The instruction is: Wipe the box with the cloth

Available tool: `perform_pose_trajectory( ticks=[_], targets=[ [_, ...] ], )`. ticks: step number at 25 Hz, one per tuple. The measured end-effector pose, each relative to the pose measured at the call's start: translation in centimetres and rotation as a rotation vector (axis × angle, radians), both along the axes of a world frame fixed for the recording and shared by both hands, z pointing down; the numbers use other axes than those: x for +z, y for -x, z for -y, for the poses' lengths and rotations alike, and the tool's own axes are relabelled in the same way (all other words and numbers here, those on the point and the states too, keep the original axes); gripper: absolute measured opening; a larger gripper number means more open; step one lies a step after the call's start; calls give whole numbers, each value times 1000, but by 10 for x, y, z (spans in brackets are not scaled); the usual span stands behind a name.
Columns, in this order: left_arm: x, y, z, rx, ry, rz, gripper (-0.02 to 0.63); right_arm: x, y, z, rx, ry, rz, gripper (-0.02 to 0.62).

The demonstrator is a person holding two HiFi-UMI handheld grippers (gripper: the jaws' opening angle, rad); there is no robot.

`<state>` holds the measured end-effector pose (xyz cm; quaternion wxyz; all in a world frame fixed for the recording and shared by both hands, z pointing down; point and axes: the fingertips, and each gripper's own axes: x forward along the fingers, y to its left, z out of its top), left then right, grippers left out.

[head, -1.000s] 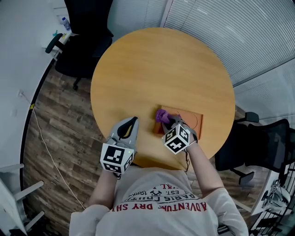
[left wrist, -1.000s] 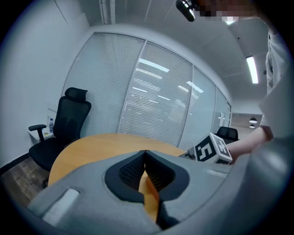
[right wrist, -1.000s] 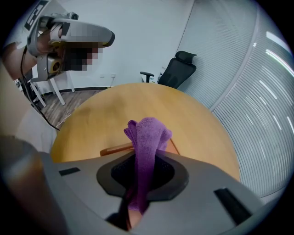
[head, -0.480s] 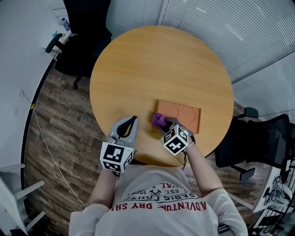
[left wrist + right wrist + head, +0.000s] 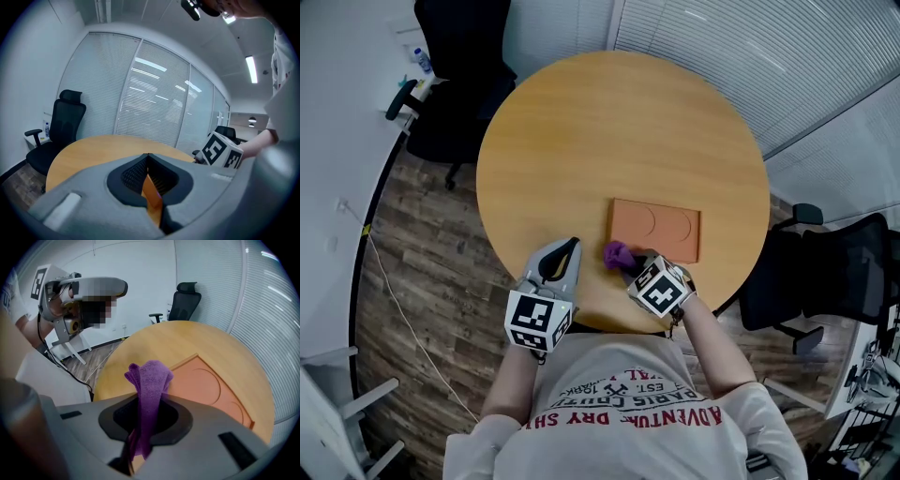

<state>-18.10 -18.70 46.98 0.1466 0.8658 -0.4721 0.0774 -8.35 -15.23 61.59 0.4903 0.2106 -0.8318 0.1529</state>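
1. Change: a second ago the purple terry cloth lay on the lower-left corner of the flat orange rectangular box. It now sits just off that corner, over bare tabletop.
2. Meaning: the stroke has probably run off the box, so another pass requires re-entry over its left edge.
3. Right gripper: jaws pinching the cloth.
4. Left gripper: jaws pressed together on nothing, idle at lower centre-left.
5. Room: the round wooden table is bare toward the upper frame. Its near rim lies just below both grippers.
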Motion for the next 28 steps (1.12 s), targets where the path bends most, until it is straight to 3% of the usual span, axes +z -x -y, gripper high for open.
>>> perform_pose_trajectory(
  ticks=[4,13,19,28],
  targets=[
    [-5,-4,10,24,-25,7,9,-7,-12,0,61,6,18,66],
    [-4,-34,27,58,-3,-21,8,-42,-65,54,180,-168,-24,67],
    [1,-47,33,56,27,-14,9,-45,-89,104,104,-298,-140,67],
    [9,-50,42,22,68,3,9,-11,-103,138,25,-312,-210,67]
  ],
)
